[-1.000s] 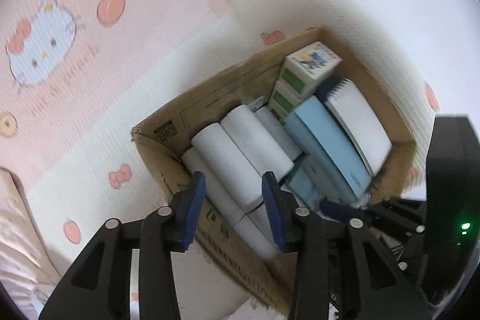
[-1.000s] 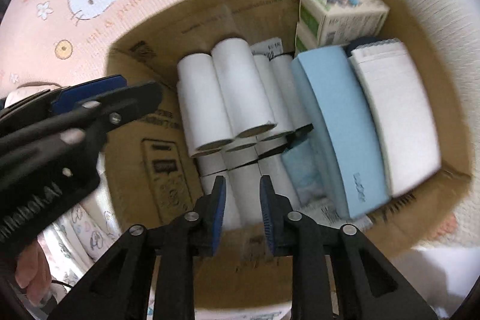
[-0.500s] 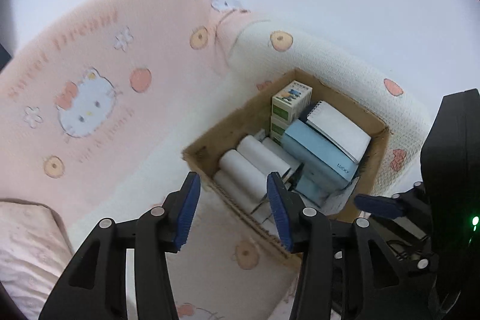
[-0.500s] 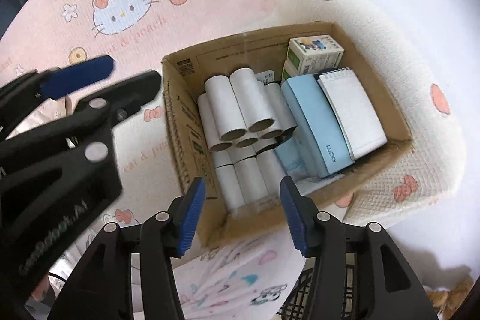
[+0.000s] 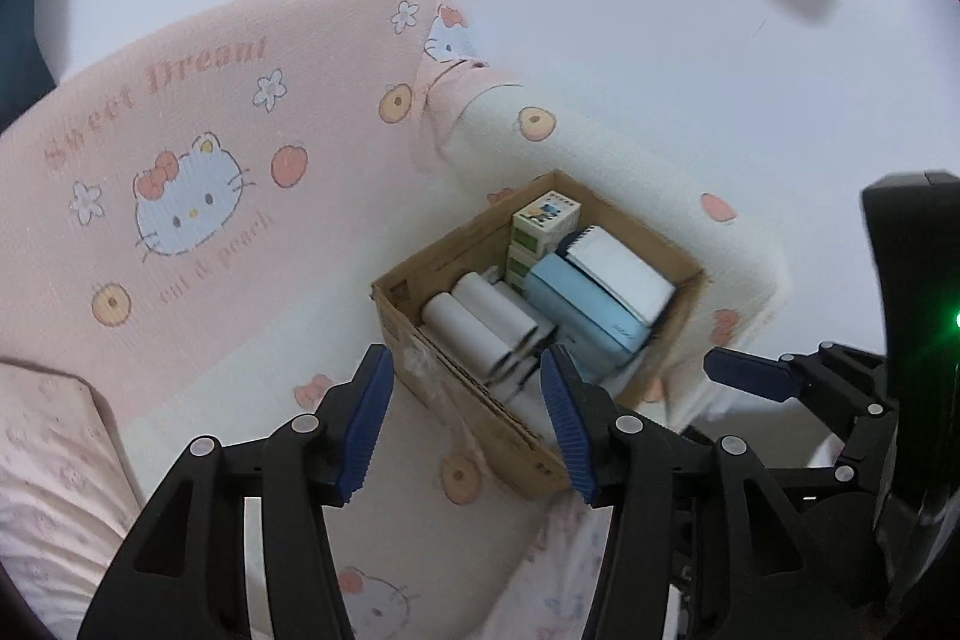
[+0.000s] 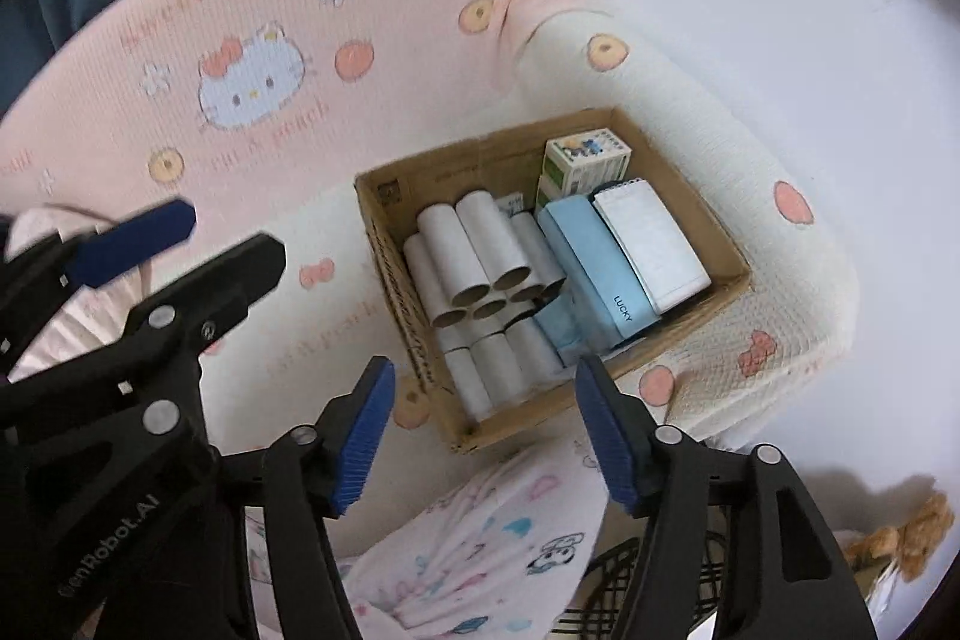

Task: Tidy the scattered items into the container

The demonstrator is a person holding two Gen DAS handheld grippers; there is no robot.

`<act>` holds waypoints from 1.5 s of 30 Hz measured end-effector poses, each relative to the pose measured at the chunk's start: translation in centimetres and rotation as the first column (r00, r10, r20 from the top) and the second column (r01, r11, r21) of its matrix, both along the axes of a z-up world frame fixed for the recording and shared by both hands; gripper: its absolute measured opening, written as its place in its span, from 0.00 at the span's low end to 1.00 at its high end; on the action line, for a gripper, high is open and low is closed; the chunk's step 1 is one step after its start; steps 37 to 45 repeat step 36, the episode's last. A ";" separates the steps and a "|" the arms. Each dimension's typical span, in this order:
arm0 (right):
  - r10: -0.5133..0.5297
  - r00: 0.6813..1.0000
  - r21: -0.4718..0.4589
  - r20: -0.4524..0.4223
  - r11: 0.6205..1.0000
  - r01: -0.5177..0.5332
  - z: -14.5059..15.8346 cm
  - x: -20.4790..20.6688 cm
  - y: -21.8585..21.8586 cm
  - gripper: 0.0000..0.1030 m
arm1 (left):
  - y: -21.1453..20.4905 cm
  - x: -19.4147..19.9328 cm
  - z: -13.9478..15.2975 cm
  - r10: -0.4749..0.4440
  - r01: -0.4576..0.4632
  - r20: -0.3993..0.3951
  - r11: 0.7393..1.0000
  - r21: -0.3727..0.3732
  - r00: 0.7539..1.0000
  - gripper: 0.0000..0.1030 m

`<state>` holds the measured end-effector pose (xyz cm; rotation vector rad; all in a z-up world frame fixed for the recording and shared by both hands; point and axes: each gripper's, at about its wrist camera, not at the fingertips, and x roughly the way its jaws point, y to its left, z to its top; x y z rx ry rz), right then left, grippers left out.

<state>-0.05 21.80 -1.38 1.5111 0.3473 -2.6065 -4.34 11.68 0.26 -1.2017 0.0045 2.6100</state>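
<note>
The left claw (image 5: 465,424) is spread wide with nothing between its blue ribbed pads, hanging above the near corner of the open brown cardboard box (image 5: 456,394). The right claw (image 6: 483,436) is likewise spread and empty, poised over the box's near edge (image 6: 510,424).

The box sits on a bed, on a pink and cream blanket printed with a cartoon cat and peaches (image 6: 252,82). Inside it, white cardboard tubes (image 6: 474,250) lie stacked on the left, a pale blue case (image 6: 594,268) and a white spiral notepad (image 6: 651,244) stand side by side on the right, and two small green-and-white cartons (image 6: 585,160) fill the far corner.

By the look of it the tidying is finished or nearly so: everything small in sight is already in the box, and no loose item shows on the blanket around it.

Readable writing: "LUCKY" on the blue case, "Sweet Dream" across the blanket (image 5: 150,82), and part of "Robot.AI" on the left claw's body seen from the right wrist. Print on the box wall is too blurred to read.
</note>
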 end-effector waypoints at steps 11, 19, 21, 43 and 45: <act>-0.057 0.993 0.001 -0.105 0.998 0.058 3.8 3.5 1.0 0.61 | -0.1 2.3 2.8 0.007 -0.007 -0.012 0.998 -0.063 1.000 0.61; -0.091 0.986 -0.029 -0.143 0.996 0.087 5.0 4.2 2.4 0.63 | 1.4 3.5 3.6 -0.014 0.013 -0.009 0.993 -0.114 1.000 0.61; -0.100 0.984 -0.031 -0.144 0.995 0.096 5.0 4.3 2.7 0.63 | 1.8 3.6 3.4 -0.012 0.011 -0.005 0.989 -0.145 1.000 0.61; -0.129 0.984 -0.021 -0.119 0.992 0.127 4.4 4.5 2.7 0.63 | 1.3 3.7 3.3 -0.003 0.002 -0.006 0.986 -0.166 1.000 0.61; -0.129 0.984 -0.021 -0.119 0.992 0.127 4.4 4.5 2.7 0.63 | 1.3 3.7 3.3 -0.003 0.002 -0.006 0.986 -0.166 1.000 0.61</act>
